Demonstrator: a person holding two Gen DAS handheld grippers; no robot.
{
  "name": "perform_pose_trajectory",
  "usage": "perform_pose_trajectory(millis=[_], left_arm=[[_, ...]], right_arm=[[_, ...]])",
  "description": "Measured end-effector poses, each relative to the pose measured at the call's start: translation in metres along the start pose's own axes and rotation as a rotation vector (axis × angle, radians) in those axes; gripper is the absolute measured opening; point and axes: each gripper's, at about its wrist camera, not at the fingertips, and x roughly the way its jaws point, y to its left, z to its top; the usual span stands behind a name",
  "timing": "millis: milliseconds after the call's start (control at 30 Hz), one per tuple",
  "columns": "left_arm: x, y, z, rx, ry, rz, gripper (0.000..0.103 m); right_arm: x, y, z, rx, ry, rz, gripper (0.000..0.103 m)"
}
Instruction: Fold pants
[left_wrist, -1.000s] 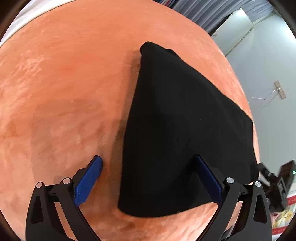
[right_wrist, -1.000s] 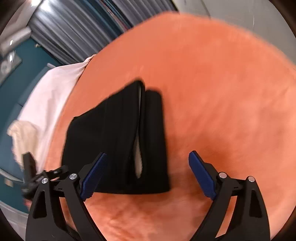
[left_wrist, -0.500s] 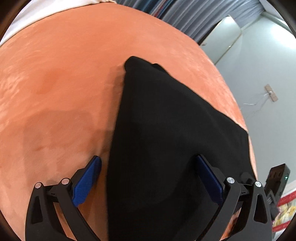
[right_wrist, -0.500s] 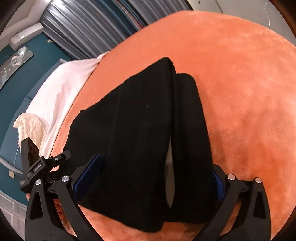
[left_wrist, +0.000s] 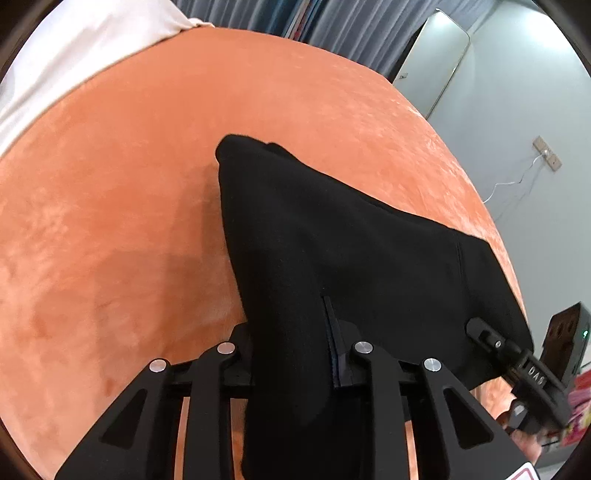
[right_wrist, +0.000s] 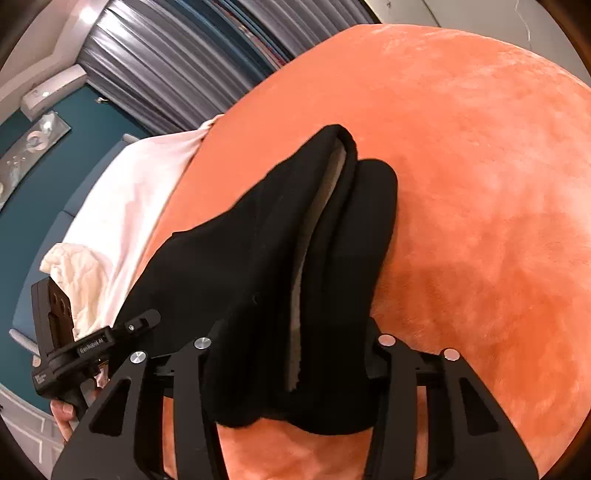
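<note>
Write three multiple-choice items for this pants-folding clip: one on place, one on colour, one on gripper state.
1. Where does the far end of the pants lie?
A. on the orange blanket
B. on the white sheet
C. on the floor

2. What colour are the pants?
A. grey
B. black
C. blue

3. What are the two grippers doing?
A. both open
B. only the left grips
C. both shut on the pants

Key: 1 A, orange pile surrounds the cloth on all visible sides. 2 B, black in both views. 3 C, cloth is pinched in the jaws of the left gripper and of the right gripper.
</note>
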Motion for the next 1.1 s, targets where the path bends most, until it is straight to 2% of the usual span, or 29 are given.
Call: perform_pose_trajectory(millis=[200,400,467,567,600,633,700,733,800,867,967,1100], left_arm=[[-0.03,0.001,-0.027,0.022,0.01,0.037,0.021],[-0.052,0.03,-0.063,-0.008,0.039,-0.012,0.025],[-0.045,0.037,-0.069,-0.019,0.046,-0.019,0.03],[-0.036,0.05,-0.071,-0.082,0.039,-0.018,0.055],[-0.035,0.054,-0.072,-0.106,0.039,-0.013,0.067],[-0.031,0.06,-0.072,-0.135,0.037,-0.026,0.07],[-0.023,0.067,-0.073,-0.171,0.047,-0.088,0.066],[-0.022,0.07,-0.073,-0.187,0.047,-0.129,0.051],[-0.03,0.07,-0.071,-0.202,0.051,-0.192,0.03],[-0.05,0.063,-0.063,-0.169,0.026,-0.204,0.017],[-0.074,0.054,-0.049,-0.158,0.005,-0.251,0.016],[-0.117,0.038,-0.012,-0.085,-0.097,-0.27,0.016]], right_arm=[[-0.027,0.014,-0.014,-0.012,0.02,0.042,0.041],[-0.049,0.012,-0.053,-0.008,0.058,0.052,0.041],[-0.045,0.004,-0.062,0.008,0.071,0.044,0.041],[-0.039,-0.007,-0.064,0.052,0.072,0.066,0.046],[-0.038,-0.009,-0.063,0.059,0.073,0.064,0.048],[-0.037,-0.01,-0.064,0.066,0.077,0.065,0.048],[-0.037,-0.014,-0.066,0.08,0.07,0.073,0.048],[-0.037,-0.013,-0.066,0.077,0.066,0.069,0.047],[-0.043,-0.009,-0.067,0.07,0.05,0.064,0.042],[-0.049,0.008,-0.066,0.047,0.03,0.056,0.039],[-0.069,0.031,-0.054,0.01,-0.011,0.09,0.038],[-0.089,0.061,-0.025,-0.056,-0.062,0.138,0.037]])
